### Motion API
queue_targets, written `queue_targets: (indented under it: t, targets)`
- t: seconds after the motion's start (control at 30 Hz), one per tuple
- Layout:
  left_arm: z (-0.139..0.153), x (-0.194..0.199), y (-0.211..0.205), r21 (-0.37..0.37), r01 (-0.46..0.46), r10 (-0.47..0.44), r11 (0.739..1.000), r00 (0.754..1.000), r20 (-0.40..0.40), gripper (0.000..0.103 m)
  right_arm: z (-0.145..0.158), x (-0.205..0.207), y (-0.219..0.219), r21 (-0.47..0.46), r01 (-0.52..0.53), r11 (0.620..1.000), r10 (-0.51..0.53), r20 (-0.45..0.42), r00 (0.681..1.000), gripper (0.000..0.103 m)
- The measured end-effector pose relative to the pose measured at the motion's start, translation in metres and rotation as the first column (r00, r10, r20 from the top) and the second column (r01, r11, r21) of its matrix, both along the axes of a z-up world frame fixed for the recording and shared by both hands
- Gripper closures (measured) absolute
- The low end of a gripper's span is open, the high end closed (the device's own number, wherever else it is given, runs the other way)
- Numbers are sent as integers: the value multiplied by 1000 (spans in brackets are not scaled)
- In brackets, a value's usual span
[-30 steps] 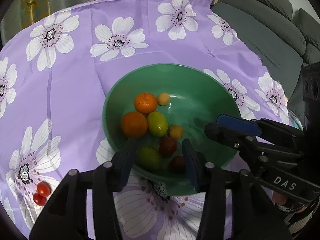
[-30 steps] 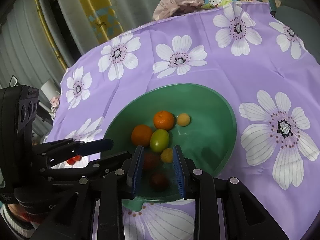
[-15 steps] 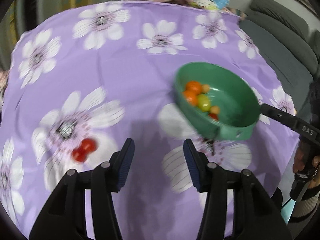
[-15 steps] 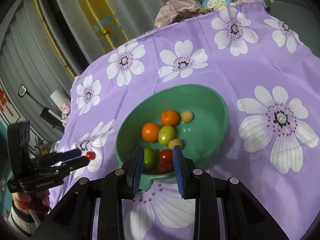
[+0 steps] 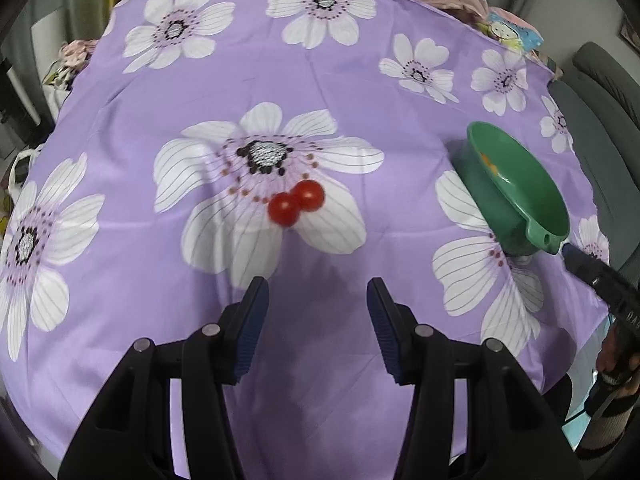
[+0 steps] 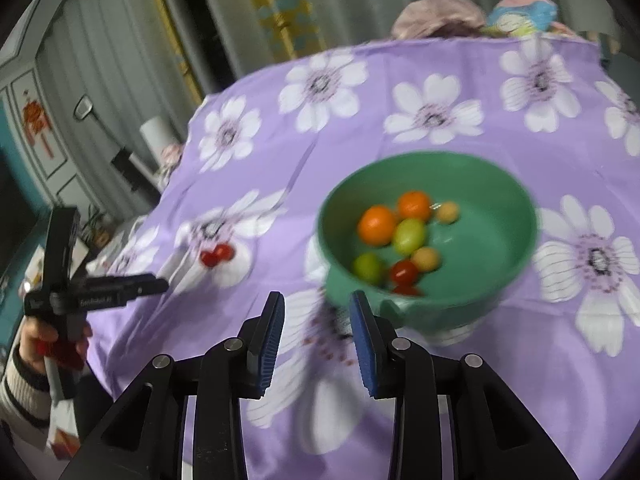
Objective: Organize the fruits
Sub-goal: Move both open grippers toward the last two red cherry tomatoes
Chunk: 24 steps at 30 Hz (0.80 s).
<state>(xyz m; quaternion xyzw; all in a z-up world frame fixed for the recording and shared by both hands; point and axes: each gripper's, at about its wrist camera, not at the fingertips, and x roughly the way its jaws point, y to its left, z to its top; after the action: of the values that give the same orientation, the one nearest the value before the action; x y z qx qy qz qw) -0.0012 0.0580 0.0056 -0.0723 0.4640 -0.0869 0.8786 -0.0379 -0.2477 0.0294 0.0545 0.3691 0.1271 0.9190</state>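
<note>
Two red tomatoes point(image 5: 297, 201) lie touching each other on a white flower of the purple cloth point(image 5: 120, 112), outside the green bowl point(image 6: 500, 200), which sits well to their right. Bowl holds two oranges point(image 6: 377, 225), green, yellow and red small fruit. Left gripper point(image 5: 318, 300) hangs just short of the tomatoes, fingers spread, nothing btwn them. Right gripper point(image 6: 317, 312) sits near the bowl's front rim, fingers apart, empty. Right view is blurred.
</note>
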Motion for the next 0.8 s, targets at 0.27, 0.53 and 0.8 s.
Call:
queue_targets:
  t: [0.27, 0.53, 0.8]
  targets:
    - [-4, -9, 5, 31, 18, -18, 999, 1000, 11, 53, -23, 20, 44, -12, -74, 997, 72, -105, 992, 69]
    - [-7, -2, 17, -28, 3, -2, 1000, 1000, 16, 53, -24, 35, 72, -40, -107, 993, 101, -136, 986, 69]
    - [-12, 9, 23, -57, 44, -43, 997, 999, 18, 53, -30, 57, 92, -25, -109, 994, 103, -175, 979, 69]
